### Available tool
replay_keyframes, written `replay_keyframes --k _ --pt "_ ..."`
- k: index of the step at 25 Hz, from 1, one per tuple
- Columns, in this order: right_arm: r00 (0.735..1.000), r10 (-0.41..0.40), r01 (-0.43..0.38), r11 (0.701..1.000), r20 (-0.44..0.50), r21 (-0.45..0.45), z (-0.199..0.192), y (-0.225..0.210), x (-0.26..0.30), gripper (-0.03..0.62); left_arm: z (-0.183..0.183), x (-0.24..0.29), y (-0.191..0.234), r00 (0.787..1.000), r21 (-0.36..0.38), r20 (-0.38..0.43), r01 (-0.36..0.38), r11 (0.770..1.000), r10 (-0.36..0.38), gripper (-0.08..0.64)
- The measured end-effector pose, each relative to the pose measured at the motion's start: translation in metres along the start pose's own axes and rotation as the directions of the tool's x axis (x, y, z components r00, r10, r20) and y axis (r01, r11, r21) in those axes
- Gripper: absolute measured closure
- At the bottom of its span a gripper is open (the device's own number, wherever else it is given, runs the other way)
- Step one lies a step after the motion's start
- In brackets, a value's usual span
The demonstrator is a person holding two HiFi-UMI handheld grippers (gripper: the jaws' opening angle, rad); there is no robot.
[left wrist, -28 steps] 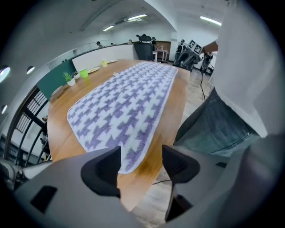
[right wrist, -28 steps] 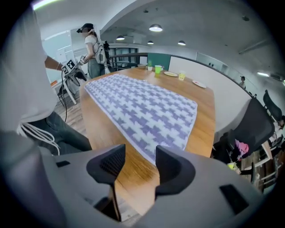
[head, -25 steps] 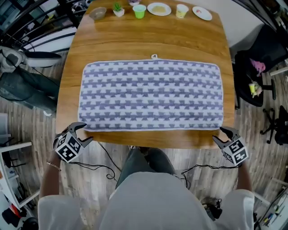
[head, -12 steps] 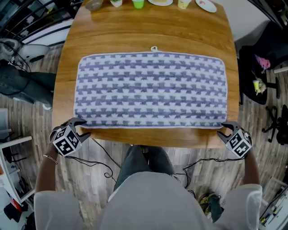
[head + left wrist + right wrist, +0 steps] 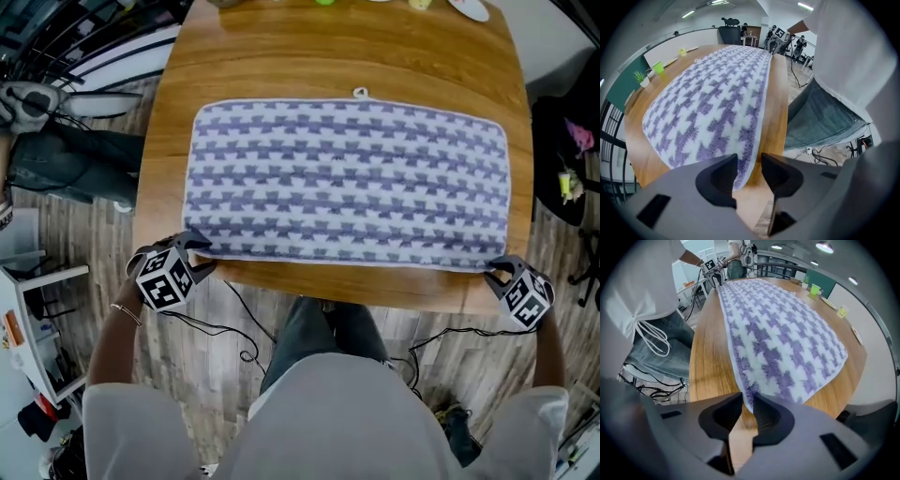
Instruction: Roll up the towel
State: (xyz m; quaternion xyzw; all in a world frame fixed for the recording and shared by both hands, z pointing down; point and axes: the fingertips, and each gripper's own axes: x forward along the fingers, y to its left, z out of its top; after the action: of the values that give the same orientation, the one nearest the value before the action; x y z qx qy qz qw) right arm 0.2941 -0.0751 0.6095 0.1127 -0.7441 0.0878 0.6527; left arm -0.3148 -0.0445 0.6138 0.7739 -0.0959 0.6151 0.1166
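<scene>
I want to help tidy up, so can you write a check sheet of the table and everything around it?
Surface: wooden table, mostly covered by the towel.
Job's things: purple-and-white towel lies flat, not yet rolled.
Clutter: green cup and small plant at the far edge.
Grippers: left gripper has one near towel corner between its jaws, with a gap left. Right gripper pinches the other near corner. Both grippers' jaws have just been closing.
Cables: black cables on the floor by the person's legs.
Surroundings: plank floor, black chair beside the table.
</scene>
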Motion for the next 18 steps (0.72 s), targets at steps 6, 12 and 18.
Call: replay_keyframes --k 6,12,18 --pt "1.000 -0.003 0.003 1.000 -0.004 0.014 0.001 -0.003 0.001 0.554 0.000 -0.001 0.005 0.999 0.031 -0.001 -0.047 0.998 0.047 0.470" --pt "1.000 0.004 -0.004 0.998 0.008 0.065 -0.006 0.006 -0.001 0.562 0.001 -0.006 0.001 0.996 -0.008 0.034 -0.077 0.997 0.077 0.512" --pt "1.000 0.015 -0.017 0.997 0.027 0.073 -0.001 0.003 -0.021 0.563 0.009 -0.026 0.007 0.998 0.002 0.036 -0.060 0.998 0.060 0.512"
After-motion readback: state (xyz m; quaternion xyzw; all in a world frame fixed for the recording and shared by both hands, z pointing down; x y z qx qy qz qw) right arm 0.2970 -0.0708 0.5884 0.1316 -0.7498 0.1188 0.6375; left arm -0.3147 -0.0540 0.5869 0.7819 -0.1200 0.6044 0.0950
